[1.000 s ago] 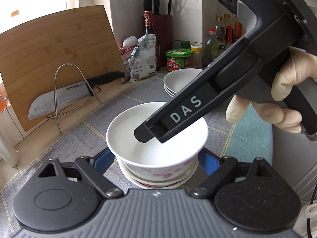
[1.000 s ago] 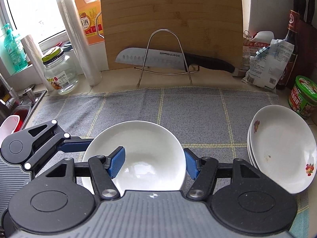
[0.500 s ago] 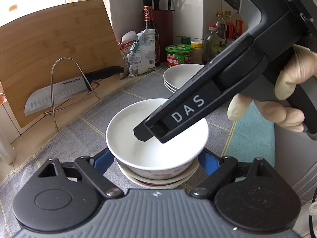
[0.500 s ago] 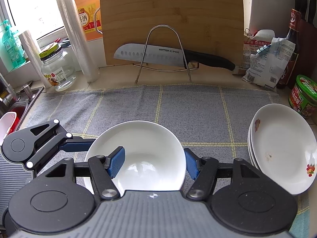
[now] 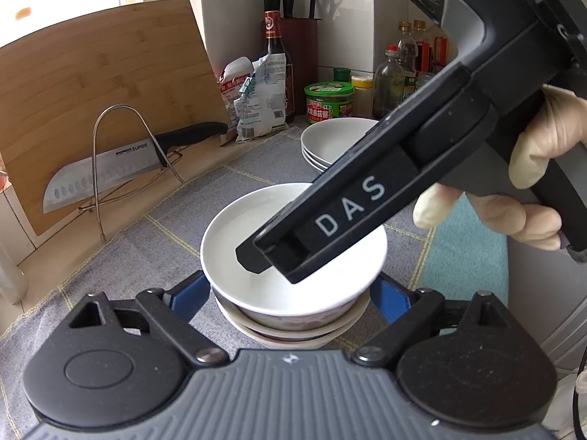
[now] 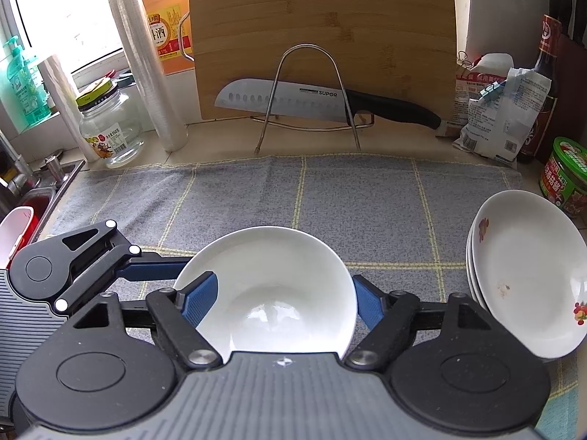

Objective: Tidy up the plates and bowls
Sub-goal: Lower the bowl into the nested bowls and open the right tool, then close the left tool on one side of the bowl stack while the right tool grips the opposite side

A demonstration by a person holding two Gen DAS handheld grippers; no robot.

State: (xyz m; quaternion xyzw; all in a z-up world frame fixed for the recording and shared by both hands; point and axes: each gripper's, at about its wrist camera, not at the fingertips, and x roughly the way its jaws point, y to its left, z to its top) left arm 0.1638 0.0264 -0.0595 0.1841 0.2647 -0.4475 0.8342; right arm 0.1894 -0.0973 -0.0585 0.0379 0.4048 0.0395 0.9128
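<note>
A white bowl point(image 5: 234, 253) sits on top of a stack of bowls point(image 5: 290, 333) on the grey towel. It also shows in the right wrist view point(image 6: 271, 275). My left gripper point(image 5: 290, 293) is open, its blue pads either side of the stack, apart from it. My right gripper point(image 6: 282, 300) is open, one finger inside the top bowl and one outside its right rim; its body point(image 5: 348, 216) reaches over the bowl in the left wrist view. A stack of white plates point(image 6: 524, 267) stands to the right, also in the left wrist view point(image 5: 334, 143).
A bamboo cutting board point(image 6: 323, 36) and a knife on a wire rack point(image 6: 293, 99) stand at the back. Bottles, a green-lidded jar point(image 6: 565, 179) and bags crowd the back right. A glass jar point(image 6: 106, 128), rolls and a sink point(image 6: 33, 201) lie to the left.
The left wrist view has pulled back and risen a little from the bowl stack. The right gripper stays over the top bowl, barely shifted.
</note>
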